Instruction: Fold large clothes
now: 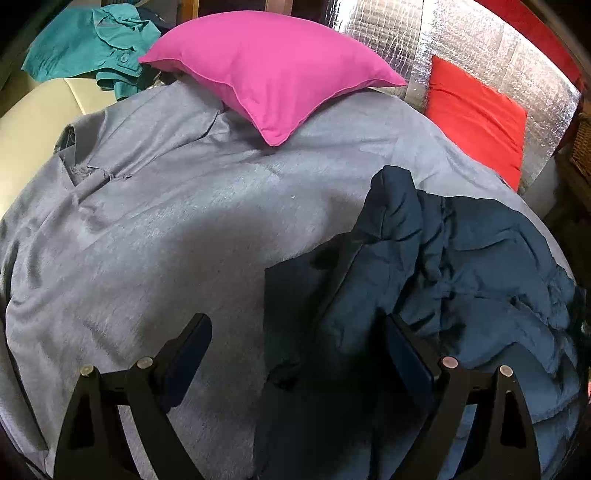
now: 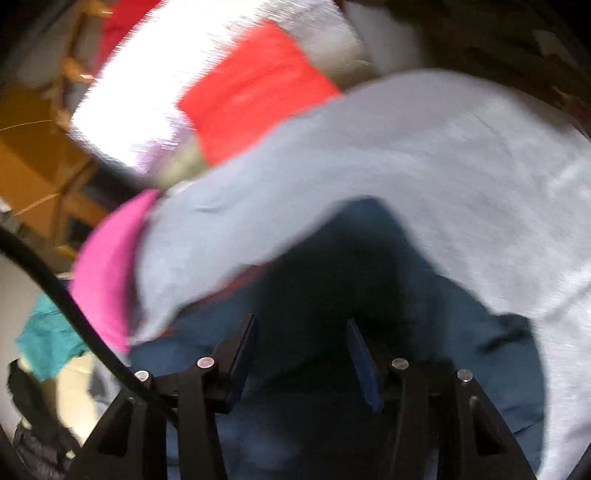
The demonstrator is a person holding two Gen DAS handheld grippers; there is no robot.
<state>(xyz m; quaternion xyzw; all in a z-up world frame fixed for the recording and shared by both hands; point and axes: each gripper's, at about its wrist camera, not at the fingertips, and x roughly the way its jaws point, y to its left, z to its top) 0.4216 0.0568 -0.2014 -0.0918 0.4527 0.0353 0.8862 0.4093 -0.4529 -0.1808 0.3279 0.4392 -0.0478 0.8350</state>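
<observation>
A large grey garment [image 1: 147, 240] lies spread flat over a cushioned surface, its collar at the left. On its right side rests a crumpled dark blue garment [image 1: 461, 258]. My left gripper [image 1: 297, 332] hangs open just above them, with the blue garment's left edge lying below the gap and against the right finger [image 1: 399, 339]. The right wrist view is blurred by motion. There my right gripper [image 2: 301, 332] stands over the dark blue garment [image 2: 332, 266], jaws partly apart and inner pads bare. The grey garment [image 2: 443, 166] curves around behind it.
A pink pillow [image 1: 266, 70] sits on the grey garment's far edge, a red pillow [image 1: 476, 114] against silver foil [image 1: 461, 33] at the back right. A teal garment [image 1: 88, 44] lies bunched at the far left on a cream seat [image 1: 33, 122]. A black cable [image 2: 74, 306] crosses the right wrist view.
</observation>
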